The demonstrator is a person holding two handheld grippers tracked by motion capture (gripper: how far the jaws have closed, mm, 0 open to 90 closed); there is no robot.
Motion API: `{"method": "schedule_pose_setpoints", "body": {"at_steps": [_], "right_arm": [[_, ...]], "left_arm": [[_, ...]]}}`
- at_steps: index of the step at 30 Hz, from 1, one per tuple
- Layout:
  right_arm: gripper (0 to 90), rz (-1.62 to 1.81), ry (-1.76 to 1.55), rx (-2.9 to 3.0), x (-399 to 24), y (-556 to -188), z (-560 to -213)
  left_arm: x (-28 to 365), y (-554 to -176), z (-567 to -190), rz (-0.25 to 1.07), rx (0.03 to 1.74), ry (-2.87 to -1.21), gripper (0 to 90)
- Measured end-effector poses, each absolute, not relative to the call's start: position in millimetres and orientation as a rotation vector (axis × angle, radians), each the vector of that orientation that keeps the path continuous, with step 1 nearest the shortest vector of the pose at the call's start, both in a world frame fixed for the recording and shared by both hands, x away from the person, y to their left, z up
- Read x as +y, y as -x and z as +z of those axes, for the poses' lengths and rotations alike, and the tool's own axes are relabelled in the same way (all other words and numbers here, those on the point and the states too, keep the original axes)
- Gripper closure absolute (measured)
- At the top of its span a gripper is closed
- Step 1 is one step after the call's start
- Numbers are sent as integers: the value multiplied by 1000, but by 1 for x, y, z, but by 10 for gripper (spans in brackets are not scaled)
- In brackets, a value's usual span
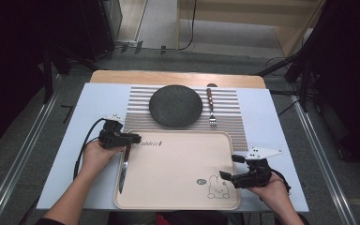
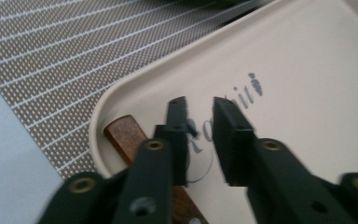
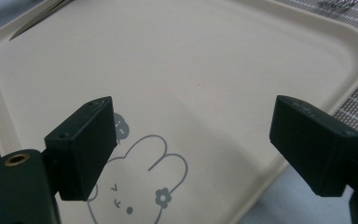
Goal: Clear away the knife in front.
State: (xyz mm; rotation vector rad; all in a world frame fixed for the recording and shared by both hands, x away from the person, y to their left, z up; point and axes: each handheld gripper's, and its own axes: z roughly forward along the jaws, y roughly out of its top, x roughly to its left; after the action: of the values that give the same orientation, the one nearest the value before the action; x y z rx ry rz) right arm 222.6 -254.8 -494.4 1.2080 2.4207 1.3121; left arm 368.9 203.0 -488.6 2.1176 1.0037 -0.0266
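Left claw (image 1: 133,138) sits at the upper left corner of the cream tray (image 1: 178,164) with its jaws parted and nothing pinched between them, and the knife (image 1: 123,166) lies just below it along the tray's left rim, wooden handle up, blade pointing to the lower left of the frame. Right claw (image 1: 226,176) hovers spread wide over the rabbit drawing (image 1: 218,186) at lower right, holding nothing.

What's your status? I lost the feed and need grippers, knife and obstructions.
Left gripper open, fingers off the knife, which lies on the tray left rim. Right gripper open over the tray. Nothing in the way.
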Motion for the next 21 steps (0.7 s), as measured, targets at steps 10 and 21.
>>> {"method": "schedule_pose_setpoints", "body": {"at_steps": [10, 21], "right_arm": [[138, 1381, -1196, 2382, -256, -223, -492], [139, 1412, -1234, 2371, -257, -221, -493]], "left_arm": [[205, -355, -475, -65, 924, -2095, 502], [210, -338, -459, -32, 844, -2030, 478]]}}
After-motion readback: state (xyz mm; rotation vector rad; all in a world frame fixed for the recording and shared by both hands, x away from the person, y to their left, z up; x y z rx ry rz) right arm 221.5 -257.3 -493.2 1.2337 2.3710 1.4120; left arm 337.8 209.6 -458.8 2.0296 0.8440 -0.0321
